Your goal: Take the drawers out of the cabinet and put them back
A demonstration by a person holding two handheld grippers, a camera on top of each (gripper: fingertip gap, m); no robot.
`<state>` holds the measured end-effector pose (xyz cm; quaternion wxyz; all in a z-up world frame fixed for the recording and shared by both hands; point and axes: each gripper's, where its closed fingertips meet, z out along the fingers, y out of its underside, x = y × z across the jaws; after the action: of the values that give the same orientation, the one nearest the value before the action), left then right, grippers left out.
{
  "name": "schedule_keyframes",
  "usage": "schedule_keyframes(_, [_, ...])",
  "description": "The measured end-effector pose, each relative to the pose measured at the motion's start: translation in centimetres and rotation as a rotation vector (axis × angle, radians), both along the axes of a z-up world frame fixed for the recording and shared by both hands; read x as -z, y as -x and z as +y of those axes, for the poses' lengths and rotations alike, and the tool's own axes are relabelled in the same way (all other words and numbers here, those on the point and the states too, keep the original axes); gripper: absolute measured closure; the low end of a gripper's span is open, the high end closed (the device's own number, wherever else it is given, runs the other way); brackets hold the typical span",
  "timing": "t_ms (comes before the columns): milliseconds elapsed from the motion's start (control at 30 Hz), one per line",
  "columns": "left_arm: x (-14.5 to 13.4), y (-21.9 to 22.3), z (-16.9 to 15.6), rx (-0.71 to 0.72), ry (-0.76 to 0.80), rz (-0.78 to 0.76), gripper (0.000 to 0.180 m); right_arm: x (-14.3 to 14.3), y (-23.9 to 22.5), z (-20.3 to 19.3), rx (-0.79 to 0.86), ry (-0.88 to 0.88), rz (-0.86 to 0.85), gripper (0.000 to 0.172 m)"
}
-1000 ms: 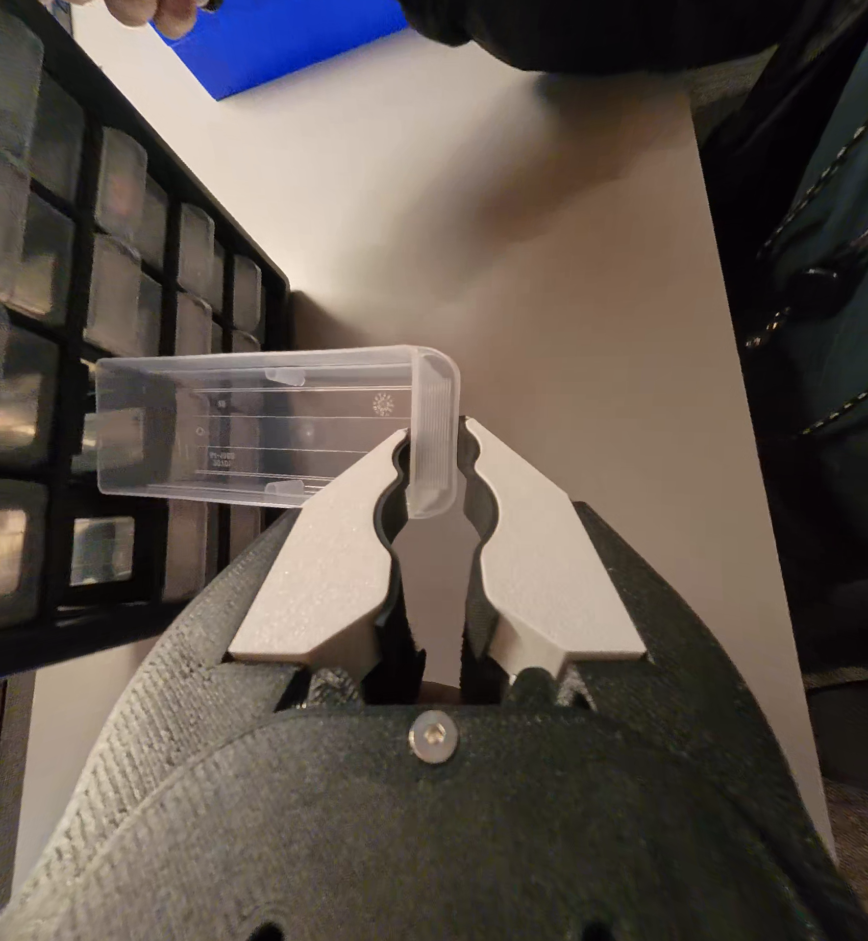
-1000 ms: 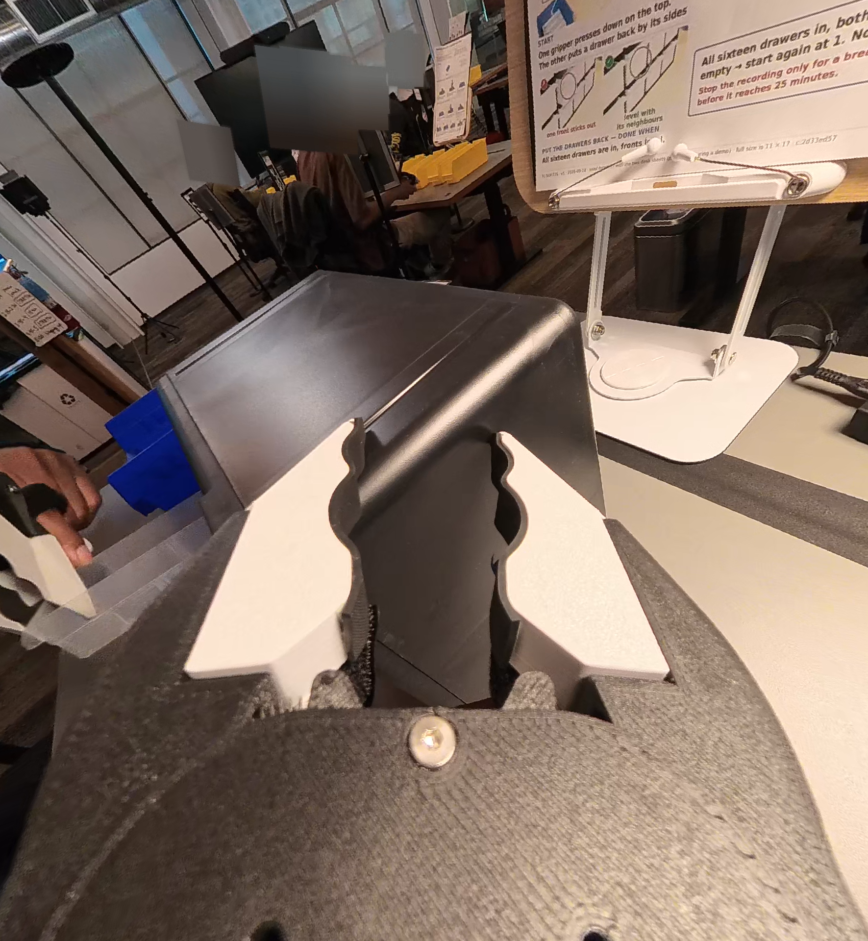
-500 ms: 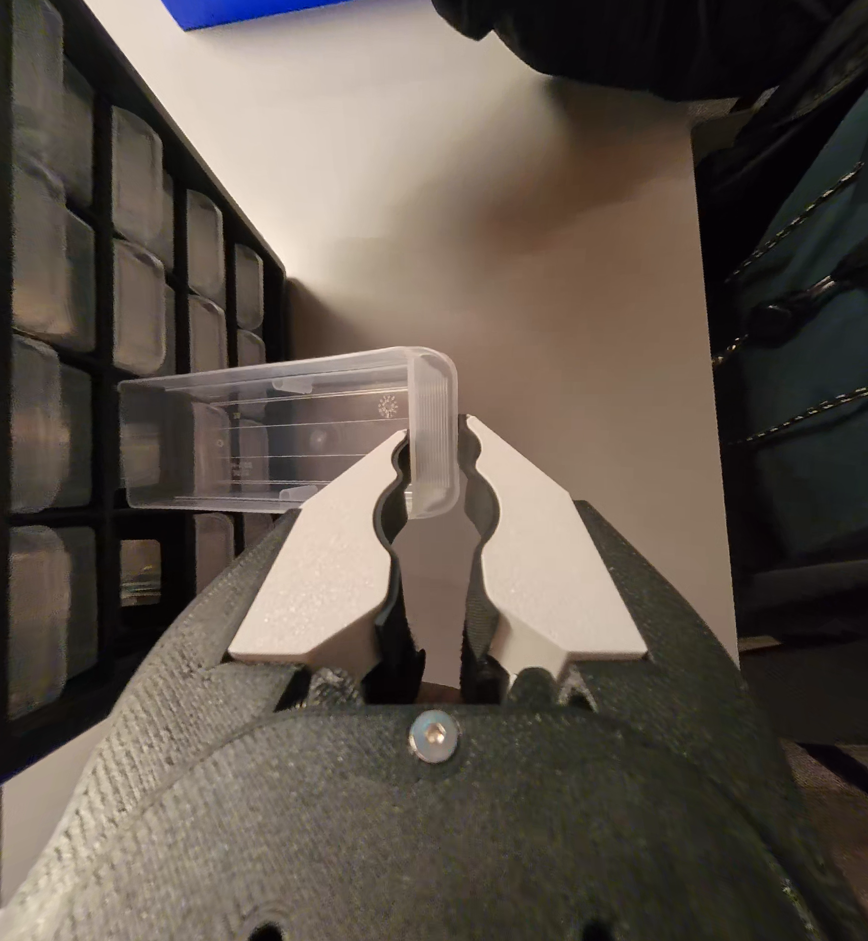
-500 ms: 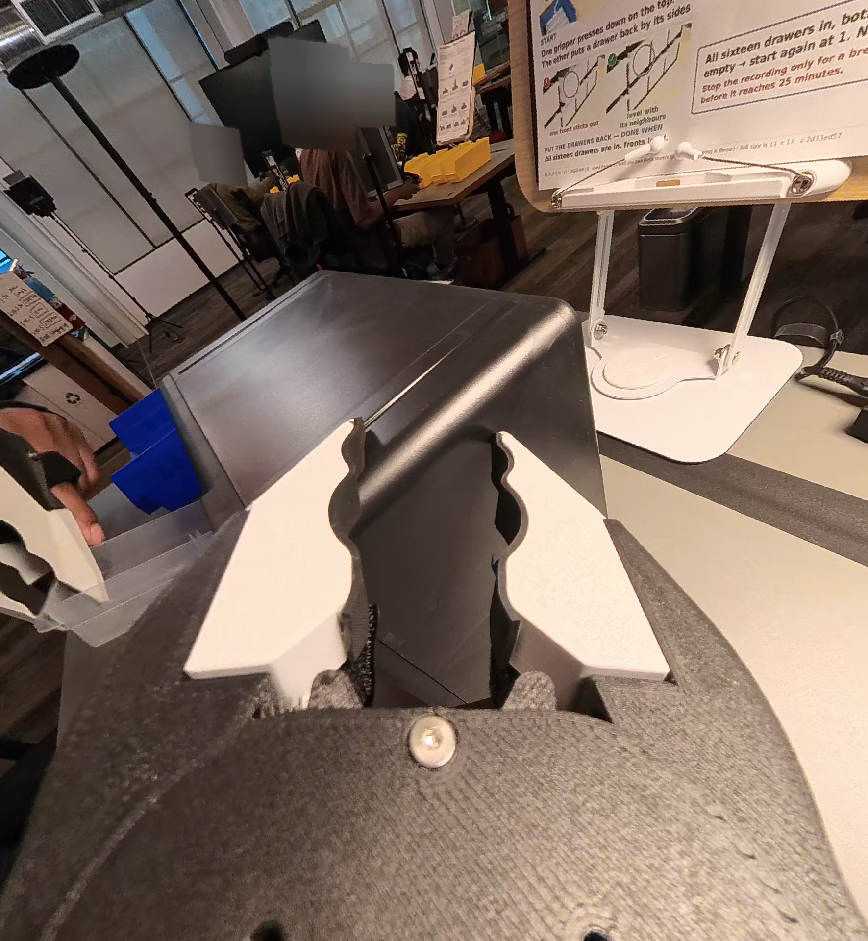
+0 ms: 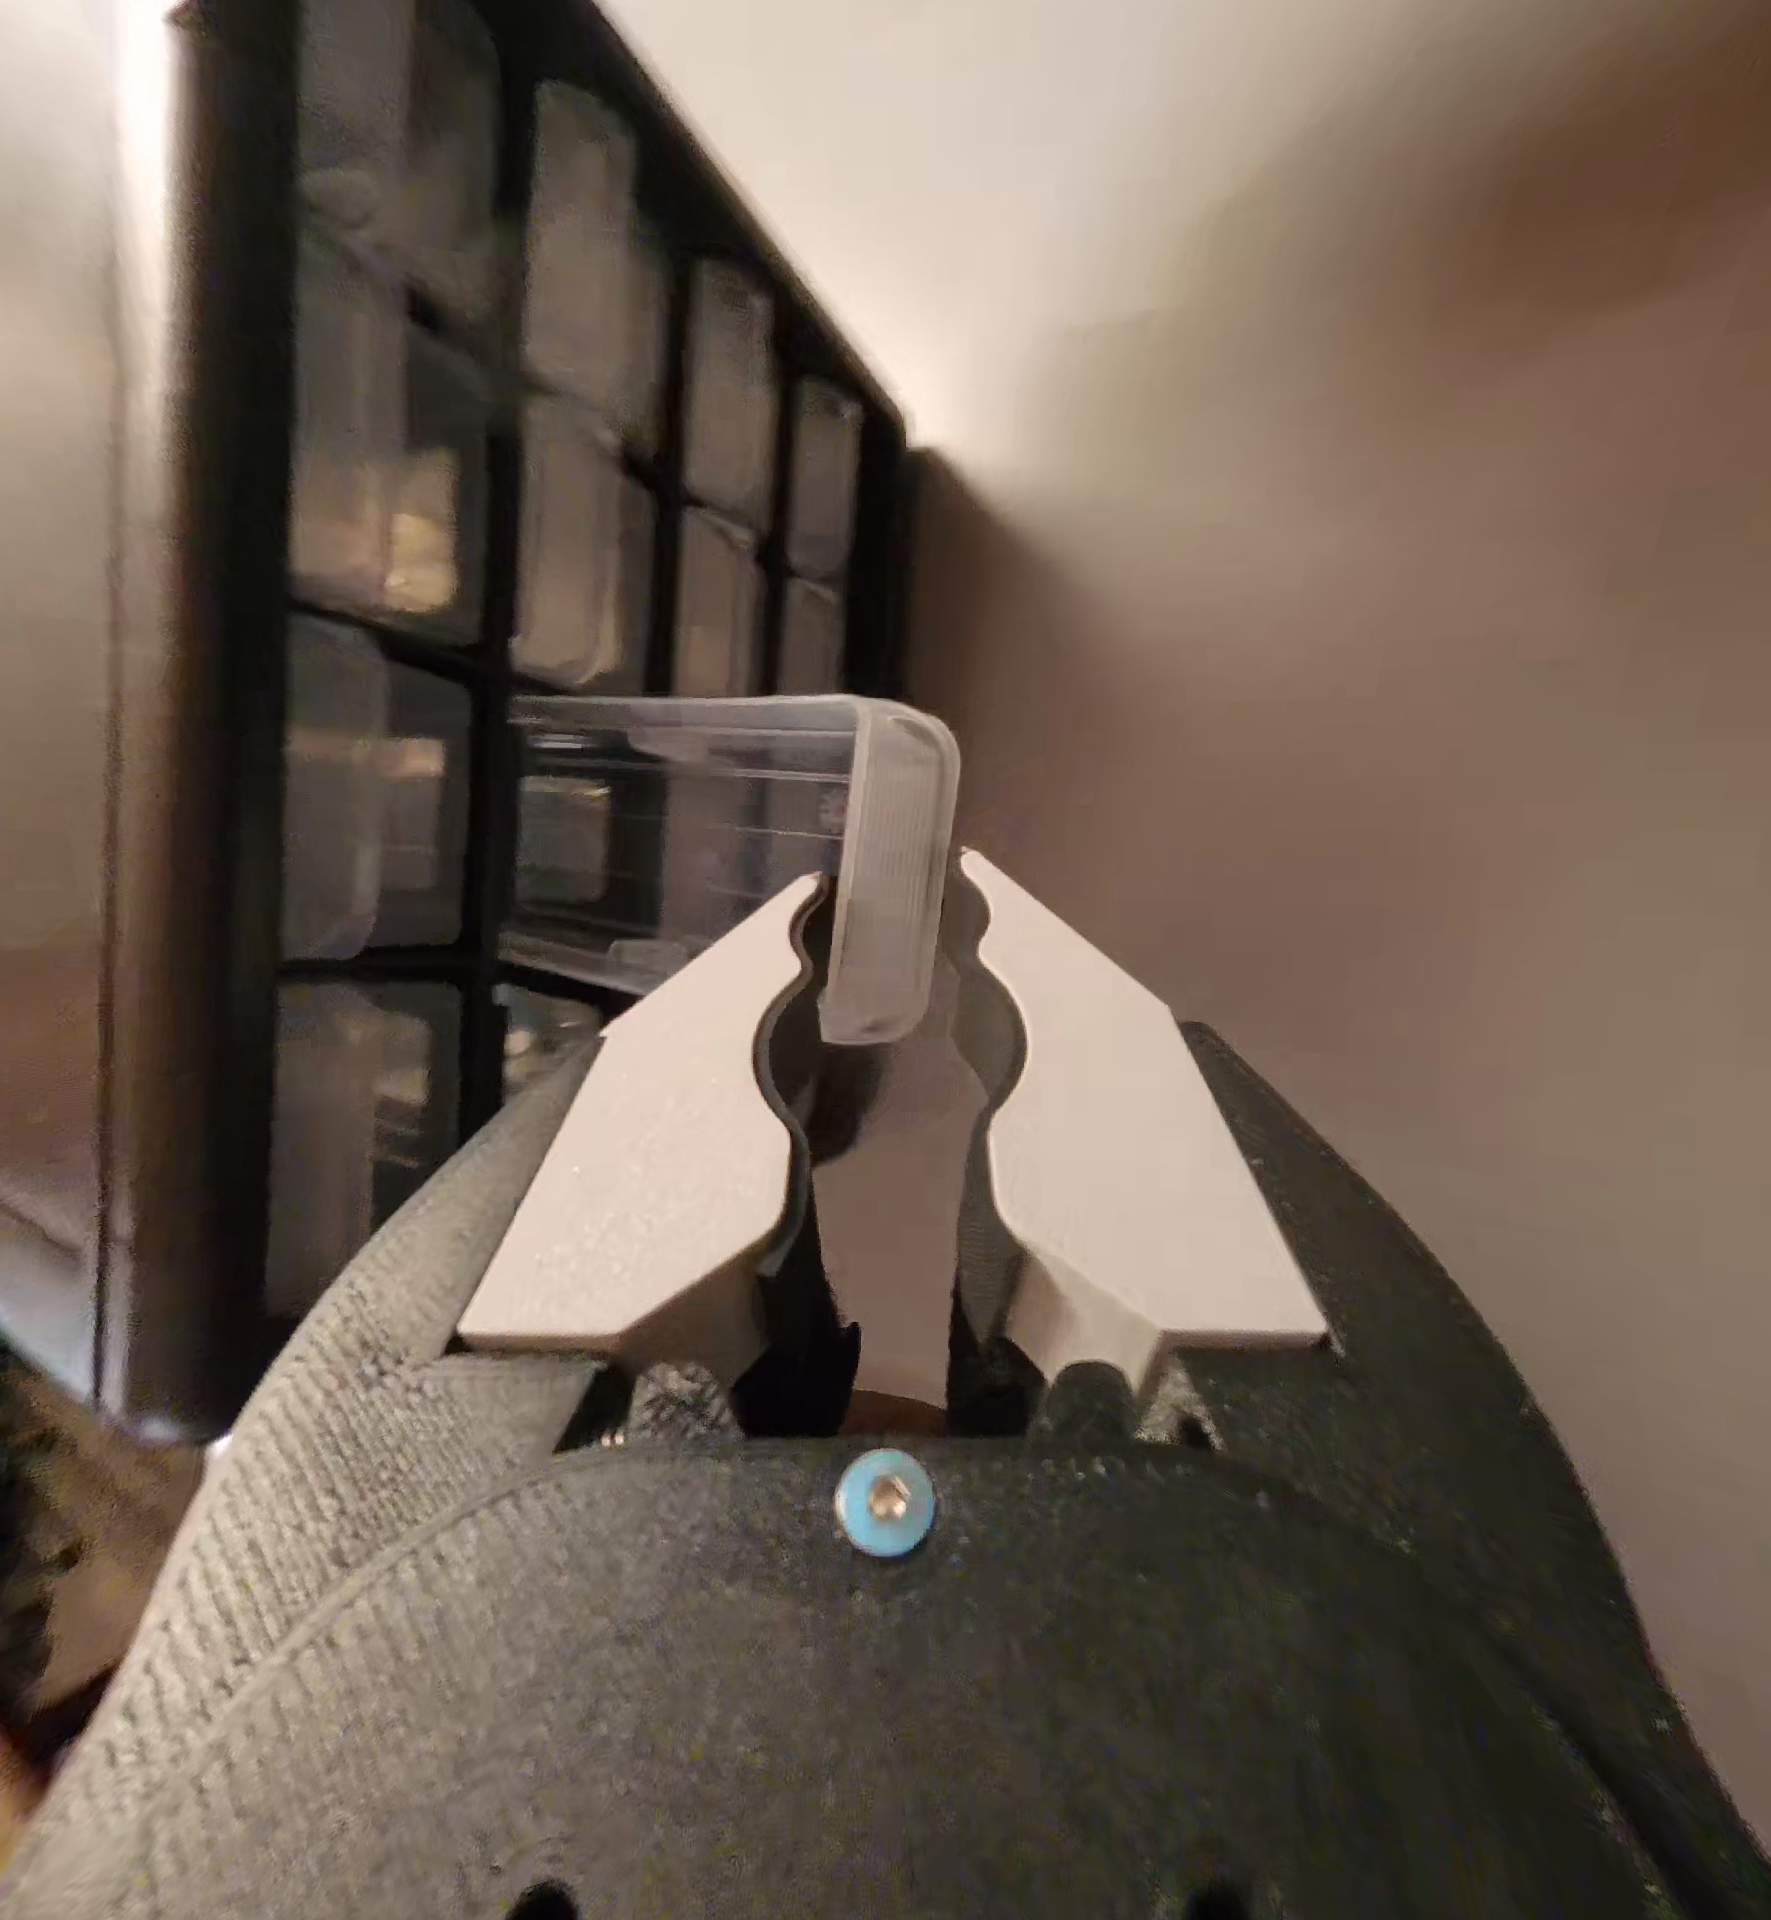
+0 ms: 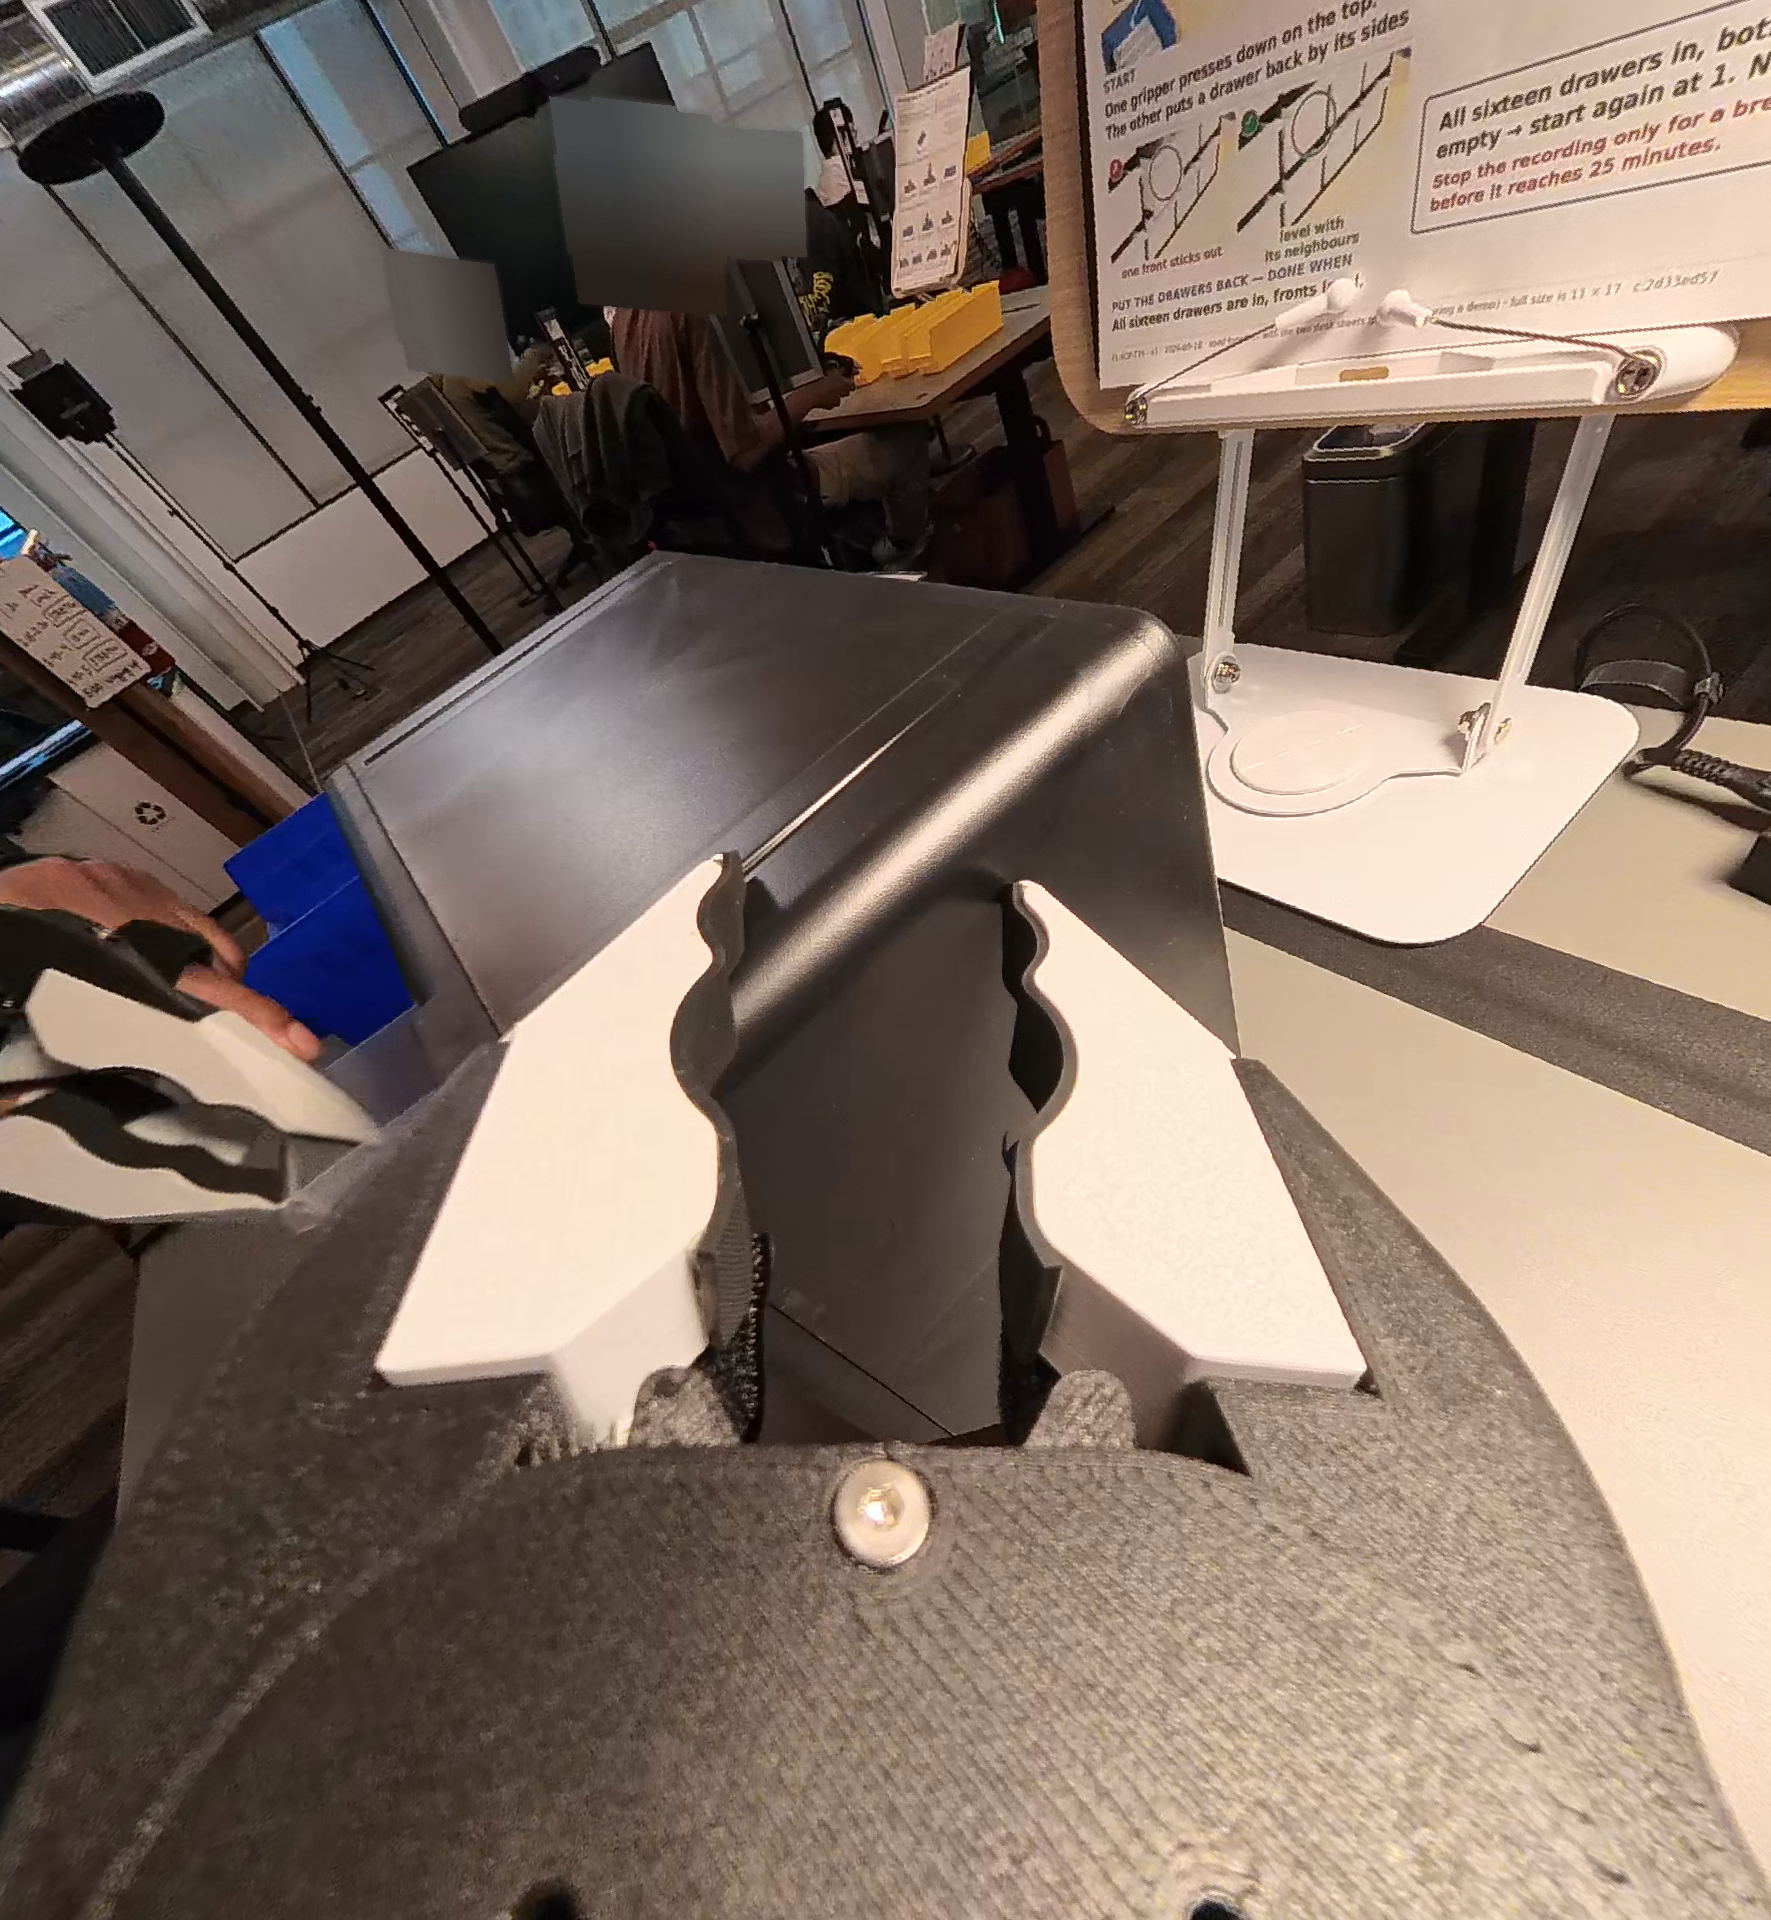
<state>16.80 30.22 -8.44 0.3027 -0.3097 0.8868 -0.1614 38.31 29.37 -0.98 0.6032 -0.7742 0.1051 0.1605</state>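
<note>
Guiding a clear drawer (image 5: 715, 831) into the black cabinet (image 5: 206, 727) by its front lip, pinched in my left gripper (image 5: 886, 914), I risk jamming it askew, while my right gripper (image 6: 870, 997), jaws wide and empty, rests on the cabinet's top.

Each gripper (image 5: 891, 883) has pale wavy-edged fingers (image 6: 569, 1143), black textured body, one screw (image 6: 881, 1509).

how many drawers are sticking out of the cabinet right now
1: a clear drawer juts from the black cabinet, its front gripped by the left gripper. Others look seated; blur may hide some.
</note>
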Motion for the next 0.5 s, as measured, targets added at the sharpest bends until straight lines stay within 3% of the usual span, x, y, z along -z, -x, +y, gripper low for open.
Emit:
schedule_keyframes(33, [0.0, -0.7, 0.7, -0.041, -0.023, -0.049, 0.156, 0.0, 0.0, 0.0, 0.0, 0.0, 0.0, 0.119])
schedule_keyframes(100, [-0.2, -1.5, 1.6, -0.094, -0.044, -0.128, 0.144, 0.0, 0.0, 0.0, 0.0, 0.0, -0.001, 0.118])
schedule_keyframes(200, [-1.2, -1.0, 1.4, -0.088, -0.033, -0.2, 0.145, 0.0, 0.0, 0.0, 0.0, -0.001, 0.0, 0.118])
schedule_keyframes(333, [-2.4, 0.6, 0.1, -0.032, 0.042, -0.235, 0.161, 0.0, 0.0, 0.0, -0.003, -0.002, 0.003, 0.118])
schedule_keyframes(500, [0.8, 1.2, -1.2, 0.03, 0.051, -0.118, 0.167, 0.0, 0.0, 0.0, 0.001, -0.001, 0.0, 0.119])
